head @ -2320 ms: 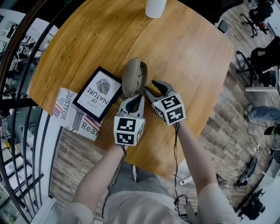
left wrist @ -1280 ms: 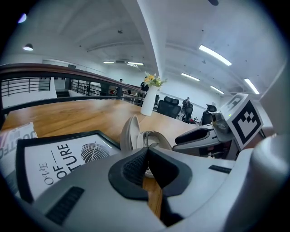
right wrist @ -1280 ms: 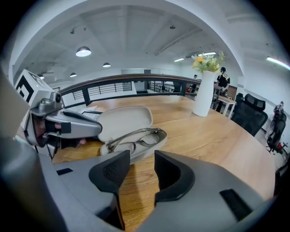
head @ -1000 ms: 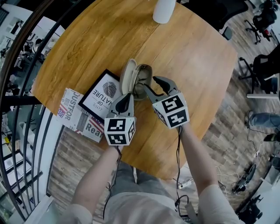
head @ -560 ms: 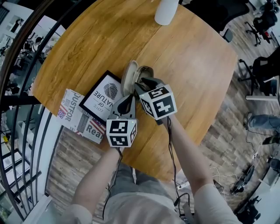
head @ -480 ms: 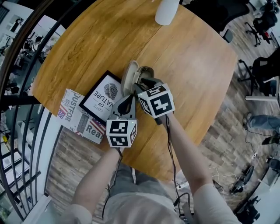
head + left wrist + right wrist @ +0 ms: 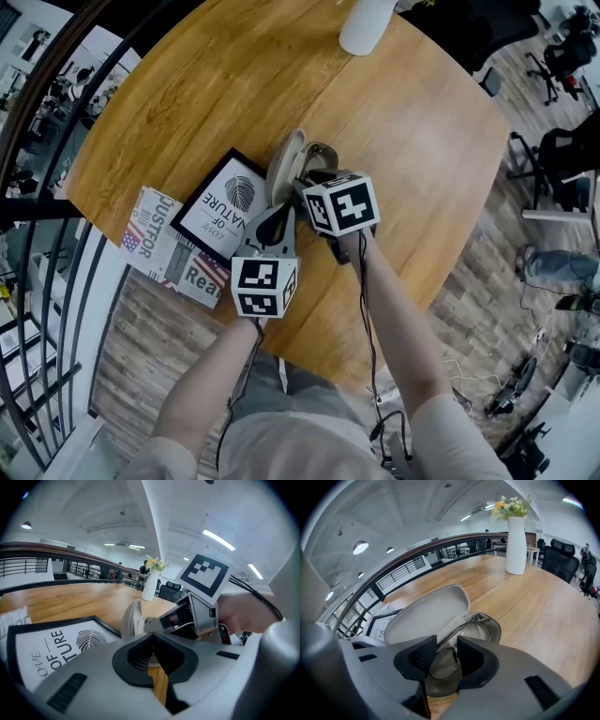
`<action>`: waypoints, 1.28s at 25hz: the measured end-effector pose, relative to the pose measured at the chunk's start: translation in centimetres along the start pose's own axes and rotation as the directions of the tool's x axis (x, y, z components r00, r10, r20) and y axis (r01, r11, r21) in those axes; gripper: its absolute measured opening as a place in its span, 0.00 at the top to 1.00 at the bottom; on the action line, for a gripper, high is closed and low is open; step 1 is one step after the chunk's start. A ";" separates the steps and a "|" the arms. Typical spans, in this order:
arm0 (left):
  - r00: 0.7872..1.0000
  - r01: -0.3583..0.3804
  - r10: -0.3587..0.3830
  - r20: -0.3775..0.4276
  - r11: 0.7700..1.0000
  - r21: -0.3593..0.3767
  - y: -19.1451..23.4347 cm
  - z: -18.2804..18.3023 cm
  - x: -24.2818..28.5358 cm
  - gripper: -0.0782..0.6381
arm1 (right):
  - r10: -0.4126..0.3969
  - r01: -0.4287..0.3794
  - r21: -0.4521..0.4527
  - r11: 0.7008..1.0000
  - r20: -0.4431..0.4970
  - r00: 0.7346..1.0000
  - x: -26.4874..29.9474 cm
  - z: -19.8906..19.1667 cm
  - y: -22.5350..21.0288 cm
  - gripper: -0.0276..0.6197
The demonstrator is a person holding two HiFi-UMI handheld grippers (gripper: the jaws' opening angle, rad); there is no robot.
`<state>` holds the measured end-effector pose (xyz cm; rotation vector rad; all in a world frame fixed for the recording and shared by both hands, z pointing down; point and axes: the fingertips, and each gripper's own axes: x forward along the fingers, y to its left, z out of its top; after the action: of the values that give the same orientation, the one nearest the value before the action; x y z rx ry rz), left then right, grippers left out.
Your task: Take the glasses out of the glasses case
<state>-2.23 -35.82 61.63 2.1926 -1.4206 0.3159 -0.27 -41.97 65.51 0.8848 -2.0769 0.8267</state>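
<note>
The beige glasses case (image 7: 284,167) lies open on the round wooden table (image 7: 187,84), its lid (image 7: 424,613) tipped up to the left. The thin-framed glasses (image 7: 472,619) rest in its base. My right gripper (image 7: 446,656) points steeply down into the case. Its jaws are opening, and the glasses' frame runs between the pads without being pressed. In the head view its marker cube hides the right gripper (image 7: 315,180) tips. My left gripper (image 7: 281,210) sits at the case's near end, and the left gripper (image 7: 152,641) pads meet on the case's pale edge.
A black-framed print (image 7: 217,195) lies left of the case, on top of a newspaper (image 7: 164,248) at the table's edge. A white vase (image 7: 367,23) with flowers stands at the far side. A dark railing curves along the left.
The case's lid has swung open. My right gripper has moved left and down over the open case and rolled, so its jaws now straddle the glasses. The left gripper stayed put.
</note>
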 end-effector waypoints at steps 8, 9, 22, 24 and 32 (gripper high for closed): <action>1.000 0.003 -0.003 -0.003 1.000 -0.008 -0.1 0.1 0.1 0.87 | 0.047 -0.044 0.131 0.990 -0.020 0.999 0.5 0.0 -0.3 0.63; 1.000 0.005 -0.005 -0.003 1.000 -0.009 -0.1 0.1 0.1 0.87 | 0.045 -0.042 0.131 0.990 -0.021 0.999 0.6 0.0 -0.2 0.62; 1.000 -0.002 0.002 -0.005 1.000 -0.029 0.2 0.2 0.1 0.87 | 0.024 -0.035 0.157 0.987 0.068 0.997 -0.5 0.3 -0.4 0.85; 1.000 -0.007 0.007 -0.008 0.999 -0.033 0.3 0.3 0.0 0.87 | 0.024 -0.037 0.147 0.988 0.094 0.995 -1.2 0.9 -0.1 0.89; 1.000 -0.016 0.016 -0.004 1.000 -0.018 0.5 2.5 -1.7 0.87 | -0.006 -0.014 0.108 0.994 0.182 0.983 -6.4 3.0 0.4 0.91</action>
<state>-3.59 -35.92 58.88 2.1665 -1.4337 0.3115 1.54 -41.99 58.61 1.0500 -2.2079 0.8967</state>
